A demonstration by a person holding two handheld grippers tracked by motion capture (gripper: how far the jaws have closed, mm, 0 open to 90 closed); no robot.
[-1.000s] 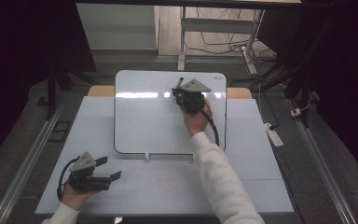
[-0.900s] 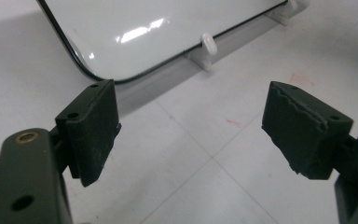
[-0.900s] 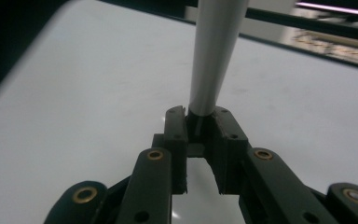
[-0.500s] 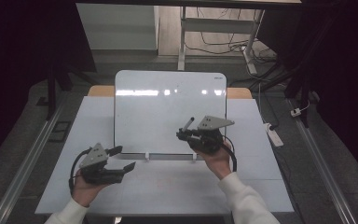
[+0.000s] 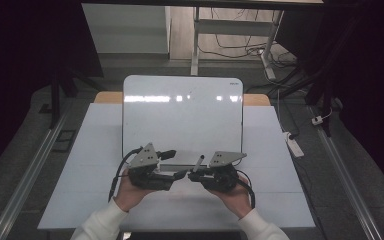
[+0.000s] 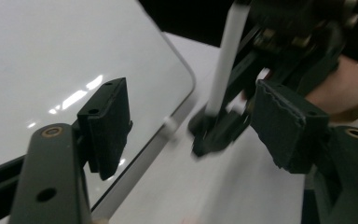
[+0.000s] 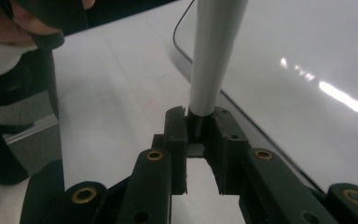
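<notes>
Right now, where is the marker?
The marker is clamped upright in the right gripper, at the whiteboard's near edge in the high view, facing the open left gripper.

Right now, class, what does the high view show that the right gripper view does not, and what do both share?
High view alone: the whole table, floor cables behind it, and both grey plates on the grippers. Right gripper view alone: the right gripper close up, its fingers clamped on the marker end. Shared: the whiteboard, the marker and the left hand.
</notes>
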